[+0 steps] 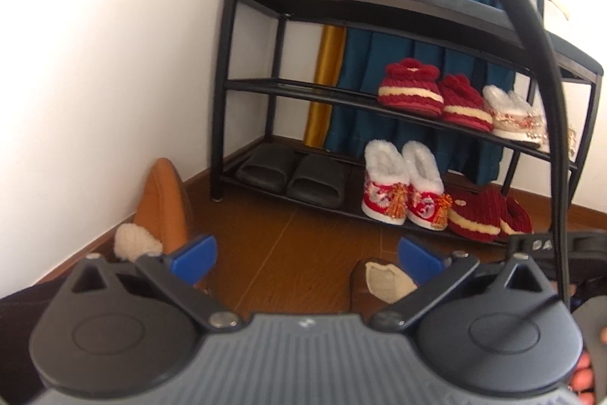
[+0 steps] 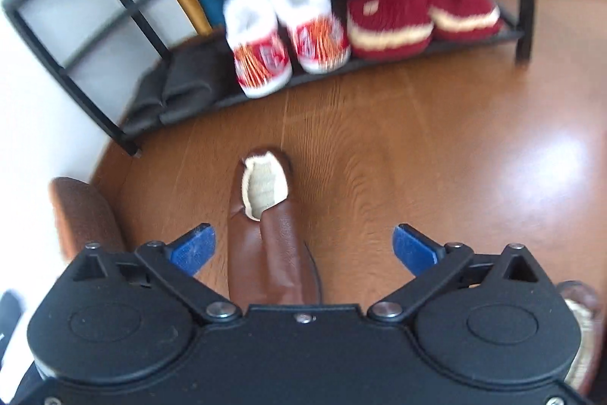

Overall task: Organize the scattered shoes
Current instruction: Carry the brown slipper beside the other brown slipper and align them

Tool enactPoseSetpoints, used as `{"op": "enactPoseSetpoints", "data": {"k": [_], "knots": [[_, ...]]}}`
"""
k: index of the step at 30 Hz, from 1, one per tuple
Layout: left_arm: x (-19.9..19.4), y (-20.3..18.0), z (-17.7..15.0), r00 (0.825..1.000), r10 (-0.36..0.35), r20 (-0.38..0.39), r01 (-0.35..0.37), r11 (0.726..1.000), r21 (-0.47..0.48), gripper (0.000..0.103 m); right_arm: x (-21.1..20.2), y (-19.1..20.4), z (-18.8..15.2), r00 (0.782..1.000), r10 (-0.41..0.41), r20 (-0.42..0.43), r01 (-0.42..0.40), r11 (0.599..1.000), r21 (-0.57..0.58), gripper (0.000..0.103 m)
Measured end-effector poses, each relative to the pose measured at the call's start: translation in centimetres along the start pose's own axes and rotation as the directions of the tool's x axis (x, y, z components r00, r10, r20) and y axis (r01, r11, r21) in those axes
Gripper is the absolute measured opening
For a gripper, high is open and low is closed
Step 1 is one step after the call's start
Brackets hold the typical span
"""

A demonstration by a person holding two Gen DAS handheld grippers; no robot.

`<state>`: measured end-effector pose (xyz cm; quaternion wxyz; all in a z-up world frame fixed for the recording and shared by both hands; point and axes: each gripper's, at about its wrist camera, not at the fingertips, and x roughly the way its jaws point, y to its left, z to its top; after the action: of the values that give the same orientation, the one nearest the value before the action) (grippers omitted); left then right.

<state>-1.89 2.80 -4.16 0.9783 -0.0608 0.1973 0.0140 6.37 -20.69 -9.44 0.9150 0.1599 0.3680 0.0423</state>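
Holding the right hand-held gripper spread wide and empty just above the floor, straddling the toe end of a brown slipper, most likely lining up a pinch across its upper. Keeping the left hand-held gripper likewise agape and gripping nothing, raised higher and facing the shoe rack, probably standing by.

Lying loose on the floor in front of the rack, near it but not touching, with the heel opening pointing toward the shelves. Showing a smooth tan-brown leather-like upper, creased beside the opening, and a cream woolly lining. Leaning against the wall beside the rack's left leg, a second brown slipper, with cream fleece showing at its base. Peeking in at the right wrist view's right edge, another brown shoe with a pale lining, too cut off for more.

Filling the bottom shelf already: black slides, white-furred red slippers, red knitted slippers. Crowding the right of the middle shelf: more red knitted slippers and a white furry pair, leaving its left stretch bare, seemingly the likeliest home for the brown ones.
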Motion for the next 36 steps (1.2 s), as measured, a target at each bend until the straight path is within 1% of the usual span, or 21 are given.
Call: {"op": "enactPoseSetpoints", "data": {"k": [2, 4, 6, 7, 8, 10, 13, 17, 18, 19, 20, 23, 26, 27, 28, 29, 31, 32, 33, 35, 36], "knots": [[0.6, -1.2, -0.1, 0.999, -0.023, -0.031, 0.024, 0.999, 0.036, 0.102, -4.5, -1.4, -0.6, 0.993, 0.001, 0.118, -0.004, 1.0, 0.028, 0.103], [1.2, -2.4, -0.3, 0.997, -0.035, -0.064, 0.039, 0.998, 0.059, 0.103, -9.5, -2.8, -1.1, 0.971, -0.013, 0.24, -0.002, 0.998, 0.061, 0.103], [1.5, -3.7, -0.7, 0.995, -0.046, -0.09, 0.053, 0.996, 0.076, 0.103, -12.5, -4.0, -1.4, 0.961, -0.037, 0.272, 0.011, 0.995, 0.095, 0.103], [1.5, -4.2, -0.9, 0.994, -0.051, -0.098, 0.059, 0.995, 0.081, 0.103, -13.8, -4.7, -1.6, 0.966, -0.082, 0.244, 0.054, 0.991, 0.119, 0.103], [1.4, -4.6, -1.0, 0.993, -0.055, -0.102, 0.064, 0.995, 0.082, 0.103, -13.6, -5.5, -1.8, 0.979, -0.098, 0.179, 0.076, 0.989, 0.126, 0.103], [0.6, -5.5, -1.4, 0.993, -0.07, -0.091, 0.077, 0.994, 0.083, 0.103, -13.2, -6.9, -2.3, 0.991, -0.125, 0.047, 0.117, 0.983, 0.138, 0.103], [-0.9, -5.8, -1.7, 0.996, -0.076, -0.055, 0.081, 0.993, 0.089, 0.103, -10.3, -9.4, -3.6, 0.989, -0.09, -0.119, 0.112, 0.975, 0.194, 0.103], [-2.2, -5.0, -1.3, 0.998, -0.061, -0.031, 0.063, 0.994, 0.091, 0.103, -6.2, -12.4, -4.0, 0.98, -0.002, -0.199, 0.074, 0.933, 0.352, 0.103], [-2.5, -4.6, -1.2, 0.998, -0.054, -0.026, 0.056, 0.995, 0.087, 0.103, -5.3, -12.5, -4.1, 0.976, 0.016, -0.217, 0.064, 0.932, 0.357, 0.102], [-2.6, -4.3, -1.1, 0.999, -0.047, -0.024, 0.049, 0.996, 0.077, 0.103, -4.0, -12.5, -4.1, 0.969, 0.039, -0.245, 0.05, 0.936, 0.349, 0.099], [-2.6, -4.0, -1.0, 0.999, -0.04, -0.026, 0.042, 0.997, 0.065, 0.103, -2.9, -12.2, -4.3, 0.966, 0.029, -0.258, 0.057, 0.946, 0.319, 0.095], [-2.5, -3.1, -0.8, 0.999, -0.025, -0.035, 0.026, 0.999, 0.03, 0.103, -1.6, -10.9, -5.0, 0.955, -0.048, -0.292, 0.113, 0.971, 0.209, 0.054], [-2.4, -2.5, -0.9, 0.999, -0.021, -0.043, 0.021, 1.0, 0.01, 0.103, 0.7, -11.1, -5.7, 0.917, -0.125, -0.378, 0.198, 0.967, 0.159, 0.057], [-2.4, -2.4, -0.9, 0.999, -0.02, -0.042, 0.021, 1.0, 0.01, 0.103, 1.1, -10.9, -6.0, 0.909, -0.136, -0.394, 0.209, 0.967, 0.149, 0.066], [-2.4, -2.3, -1.0, 0.999, -0.019, -0.039, 0.02, 1.0, 0.01, 0.103, 1.4, -10.4, -6.2, 0.899, -0.164, -0.407, 0.231, 0.965, 0.123, 0.07], [-2.4, -2.2, -1.0, 0.999, -0.019, -0.035, 0.019, 1.0, 0.009, 0.103, 1.7, -9.9, -6.5, 0.895, -0.184, -0.406, 0.24, 0.966, 0.092, 0.076], [-2.4, -2.1, -1.1, 0.999, -0.018, -0.03, 0.018, 1.0, 0.004, 0.103, 2.0, -8.9, -6.8, 0.892, -0.209, -0.401, 0.24, 0.97, 0.029, 0.075], [-2.3, -2.0, -1.1, 0.999, -0.018, -0.028, 0.018, 1.0, -0.001, 0.103, 2.5, -7.7, -7.4, 0.878, -0.254, -0.405, 0.252, 0.966, -0.059, 0.063], [-2.3, -1.8, -1.0, 0.999, -0.019, -0.027, 0.019, 1.0, -0.008, 0.103, 2.6, -7.3, -7.6, 0.873, -0.272, -0.406, 0.258, 0.962, -0.088, 0.048], [-2.2, -1.6, -1.1, 0.999, -0.02, -0.025, 0.02, 1.0, -0.014, 0.103, 3.3, -6.1, -8.5, 0.85, -0.37, -0.376, 0.311, 0.927, -0.209, 0.036], [-2.2, -1.4, -1.1, 1.0, -0.019, -0.022, 0.018, 1.0, -0.018, 0.103, 3.3, -6.0, -8.5, 0.85, -0.372, -0.372, 0.312, 0.926, -0.213, 0.034]]}}
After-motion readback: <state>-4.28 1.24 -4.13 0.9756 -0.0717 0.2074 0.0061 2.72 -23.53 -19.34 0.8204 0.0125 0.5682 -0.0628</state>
